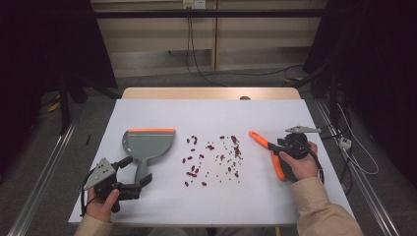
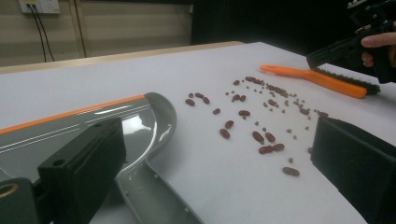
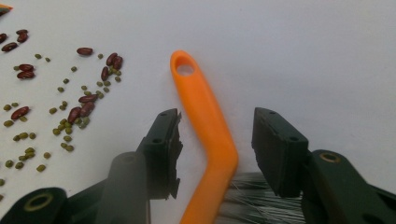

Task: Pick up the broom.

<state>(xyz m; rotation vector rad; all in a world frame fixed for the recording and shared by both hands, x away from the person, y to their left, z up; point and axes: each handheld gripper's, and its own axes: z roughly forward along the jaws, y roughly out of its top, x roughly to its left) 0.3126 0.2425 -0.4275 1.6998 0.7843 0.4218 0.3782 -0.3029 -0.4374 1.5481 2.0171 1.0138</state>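
Right tongs straddling the brush, left tongs beside the dustpan

The right tongs (image 3: 215,140) stand spread around the orange plastic hand brush (image 3: 205,121) on the white table (image 1: 206,113), pads clear of its handle, right of the scattered red and green beans (image 1: 214,157). The left tongs (image 1: 137,172), also spread, flank the handle of the grey dustpan with an orange lip (image 1: 147,145), left of the beans.
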